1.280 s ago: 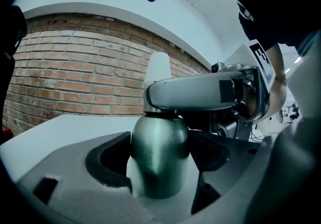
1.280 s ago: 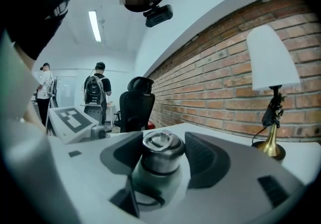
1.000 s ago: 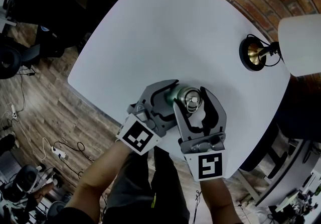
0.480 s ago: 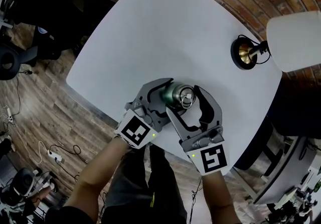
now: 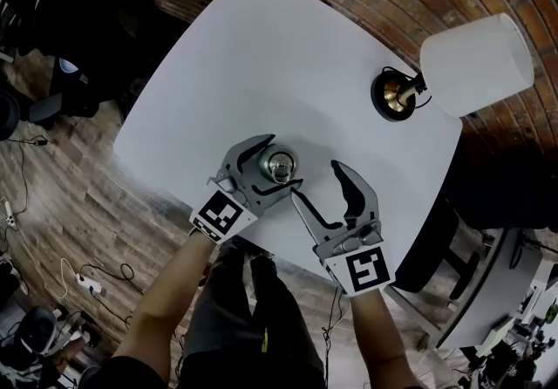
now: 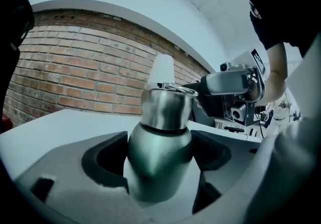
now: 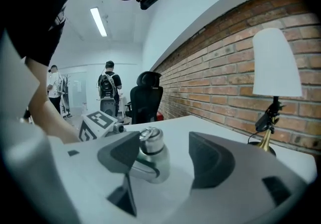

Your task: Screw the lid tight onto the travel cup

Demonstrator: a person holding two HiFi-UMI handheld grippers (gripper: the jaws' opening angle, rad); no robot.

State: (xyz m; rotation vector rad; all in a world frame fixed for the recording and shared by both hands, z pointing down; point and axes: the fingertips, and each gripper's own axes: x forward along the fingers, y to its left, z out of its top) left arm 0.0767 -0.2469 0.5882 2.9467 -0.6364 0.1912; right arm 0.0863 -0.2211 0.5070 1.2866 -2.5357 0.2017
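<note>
On the left, our left gripper [image 5: 277, 162] has its jaws closed around the travel cup [image 5: 280, 166], which stands upright at the desk's [image 5: 261, 56] near edge with its lid [image 6: 167, 109] on. Just right of it, our right gripper [image 5: 316, 180] holds its jaws wide apart, empty and clear of the cup.

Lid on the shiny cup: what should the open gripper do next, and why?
Probably move the right gripper around the lid and close for a twist: its jaws stand open beside it, while the left gripper clamps the travel cup.
</note>
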